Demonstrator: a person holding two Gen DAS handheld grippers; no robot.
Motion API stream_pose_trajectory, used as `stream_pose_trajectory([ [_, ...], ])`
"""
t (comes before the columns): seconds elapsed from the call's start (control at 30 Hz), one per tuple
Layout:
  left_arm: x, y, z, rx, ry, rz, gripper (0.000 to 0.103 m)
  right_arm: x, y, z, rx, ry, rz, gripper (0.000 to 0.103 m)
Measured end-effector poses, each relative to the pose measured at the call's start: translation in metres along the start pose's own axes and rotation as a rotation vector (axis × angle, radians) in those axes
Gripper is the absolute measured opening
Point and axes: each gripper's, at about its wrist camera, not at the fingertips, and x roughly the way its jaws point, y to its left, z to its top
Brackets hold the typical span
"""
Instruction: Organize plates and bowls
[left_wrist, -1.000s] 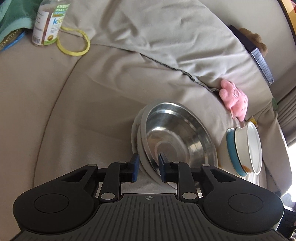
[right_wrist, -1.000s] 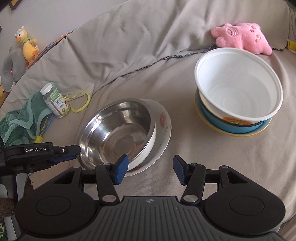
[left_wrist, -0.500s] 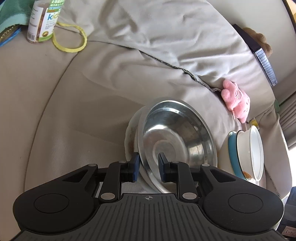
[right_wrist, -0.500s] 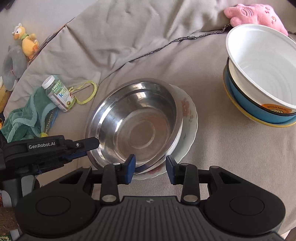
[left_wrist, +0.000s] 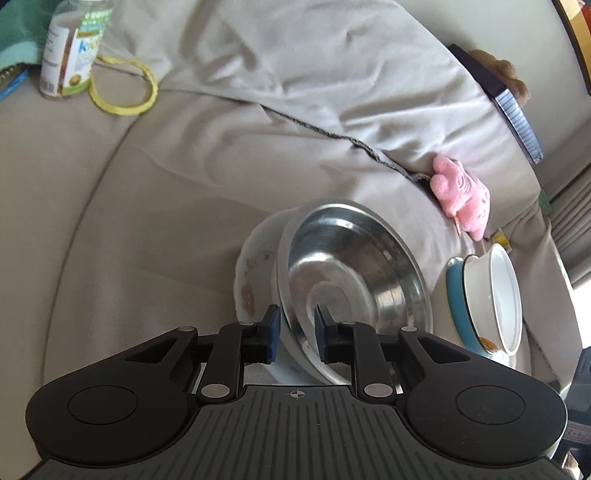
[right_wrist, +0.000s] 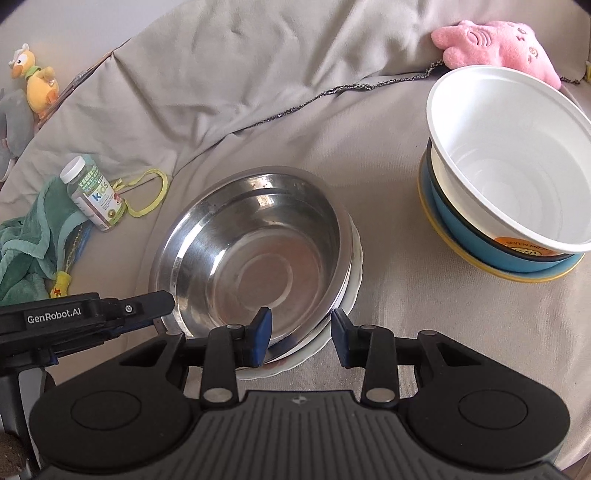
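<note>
A beige fabric-covered sofa (right_wrist: 258, 92), creased and soft, carries everything. Far left: a crumpled green cloth (right_wrist: 26, 236), a plastic vitamin bottle (right_wrist: 92, 194) and a yellow loop (right_wrist: 151, 195). Centre: a shiny round steel bowl (right_wrist: 255, 258) nested in a white floral plate (left_wrist: 251, 280). The left gripper (left_wrist: 295, 332) has its fingers closed on the bowl's rim; the right gripper (right_wrist: 301, 338), whose fingers have just been closing, straddles the near edge of bowl and plate, contact unclear. Right: a smooth white bowl (right_wrist: 517, 155) stacked in a blue bowl (right_wrist: 480, 243), before a pink plush toy (right_wrist: 498, 44).
</note>
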Motion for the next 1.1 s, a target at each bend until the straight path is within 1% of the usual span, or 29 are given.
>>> stream_pose_trajectory([
  [0.07, -0.005, -0.003, 0.001, 0.027, -0.039, 0.04, 0.022, 0.002, 0.002, -0.002, -0.004, 0.006, -0.003, 0.036],
  [0.1, -0.005, -0.003, 0.002, 0.029, -0.04, 0.045, 0.022, 0.003, 0.004, -0.003, -0.01, 0.01, -0.007, 0.036],
  [0.17, 0.0, -0.001, 0.002, 0.023, -0.009, 0.044, 0.022, 0.003, 0.007, -0.005, -0.025, 0.005, -0.013, 0.036],
  [0.2, 0.004, -0.001, 0.001, 0.024, 0.006, 0.051, 0.026, 0.002, 0.007, -0.005, -0.024, 0.008, -0.007, 0.036],
  [0.3, 0.009, -0.002, 0.0, 0.034, 0.014, 0.058, 0.025, -0.002, 0.0, -0.003, -0.021, -0.002, 0.003, 0.034],
  [0.33, 0.007, -0.005, -0.001, 0.049, -0.003, 0.068, 0.024, -0.006, -0.001, -0.003, -0.031, -0.015, 0.0, 0.034],
  [0.37, 0.002, -0.01, -0.002, 0.074, -0.037, 0.082, 0.021, -0.014, -0.002, -0.001, -0.047, -0.029, 0.012, 0.034],
  [0.4, -0.005, -0.017, -0.002, 0.104, -0.083, 0.086, 0.021, -0.024, -0.004, 0.002, -0.059, -0.035, 0.043, 0.034],
  [0.43, -0.015, -0.024, -0.003, 0.131, -0.139, 0.068, 0.021, -0.035, -0.008, 0.006, -0.073, -0.043, 0.082, 0.034],
  [0.47, -0.026, -0.032, -0.003, 0.149, -0.191, 0.03, 0.021, -0.051, -0.013, 0.01, -0.095, -0.062, 0.12, 0.034],
  [0.5, -0.033, -0.039, -0.002, 0.155, -0.224, -0.01, 0.021, -0.066, -0.018, 0.015, -0.12, -0.092, 0.137, 0.035],
  [0.57, -0.045, -0.063, 0.001, 0.163, -0.249, -0.106, 0.021, -0.097, -0.034, 0.025, -0.156, -0.163, 0.11, 0.045],
  [0.6, -0.047, -0.079, 0.003, 0.186, -0.244, -0.145, 0.021, -0.111, -0.045, 0.03, -0.159, -0.2, 0.082, 0.055],
  [0.63, -0.046, -0.094, 0.004, 0.211, -0.233, -0.168, 0.021, -0.123, -0.056, 0.034, -0.158, -0.237, 0.051, 0.063],
  [0.67, -0.043, -0.118, 0.005, 0.246, -0.213, -0.189, 0.021, -0.134, -0.067, 0.038, -0.158, -0.277, 0.011, 0.066],
  [0.73, -0.033, -0.159, 0.007, 0.296, -0.164, -0.214, 0.021, -0.146, -0.089, 0.044, -0.155, -0.338, -0.078, 0.069],
  [0.8, -0.018, -0.196, 0.008, 0.349, -0.121, -0.217, 0.021, -0.15, -0.112, 0.048, -0.127, -0.36, -0.13, 0.07],
  [0.83, -0.01, -0.211, 0.008, 0.382, -0.114, -0.202, 0.021, -0.148, -0.123, 0.05, -0.105, -0.355, -0.132, 0.07],
  [0.9, 0.008, -0.243, 0.008, 0.471, -0.1, -0.142, 0.021, -0.14, -0.147, 0.053, -0.045, -0.338, -0.115, 0.07],
  [0.97, 0.026, -0.265, 0.007, 0.534, -0.078, -0.089, 0.022, -0.127, -0.167, 0.056, 0.024, -0.328, -0.099, 0.07],
  [1.03, 0.042, -0.28, 0.006, 0.575, -0.046, -0.051, 0.024, -0.109, -0.185, 0.058, 0.093, -0.316, -0.069, 0.07],
  [1.1, 0.058, -0.288, 0.004, 0.601, -0.01, -0.011, 0.024, -0.085, -0.201, 0.058, 0.163, -0.294, -0.027, 0.069],
])
